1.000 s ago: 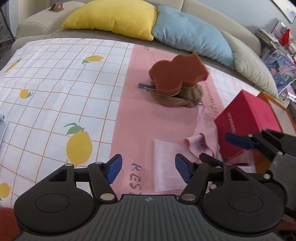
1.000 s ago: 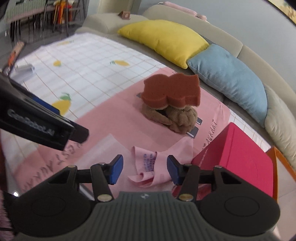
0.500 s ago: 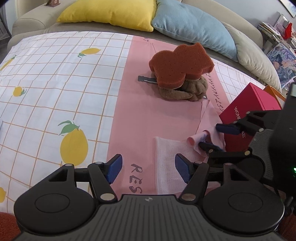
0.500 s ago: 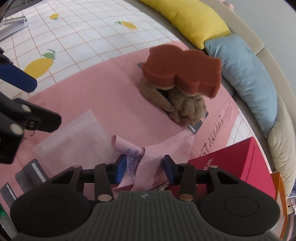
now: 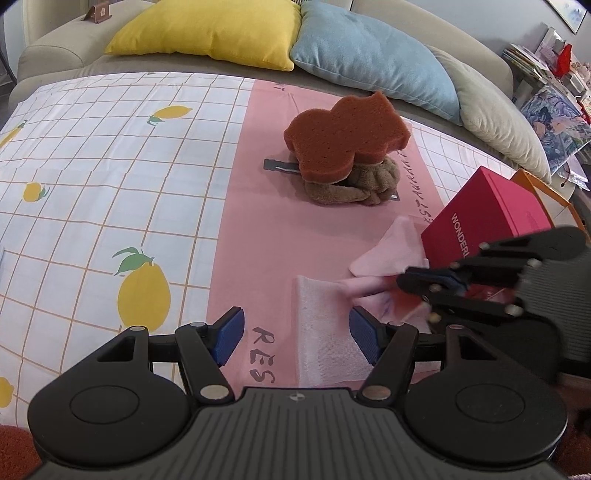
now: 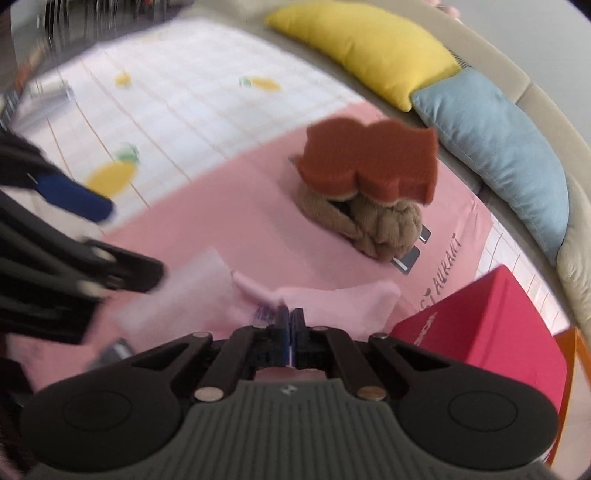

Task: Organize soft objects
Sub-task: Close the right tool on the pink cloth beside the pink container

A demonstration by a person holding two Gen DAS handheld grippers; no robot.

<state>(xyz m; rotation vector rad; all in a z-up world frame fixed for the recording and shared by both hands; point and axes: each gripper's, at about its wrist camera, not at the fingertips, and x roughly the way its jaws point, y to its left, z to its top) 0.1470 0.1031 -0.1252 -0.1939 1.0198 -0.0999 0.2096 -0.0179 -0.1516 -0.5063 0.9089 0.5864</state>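
Right gripper since 1 s ago: jaws gone from apart to clamped on crumpled thin pink cloth, at its 12 o'clock. Left gripper wide, empty; flat white gauze square between jaws, nearer left hand.

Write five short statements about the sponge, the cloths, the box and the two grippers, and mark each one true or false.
1. The brown sponge lies on top of the brown plush toy. True.
2. The right gripper is open over the pink cloth. False: it is shut on the pink cloth.
3. The left gripper is open and holds nothing. True.
4. The red box sits on the yellow cushion. False: it stands on the tablecloth, beside the pink cloth.
5. The white gauze cloth is draped over the sponge. False: it lies flat near the left gripper.
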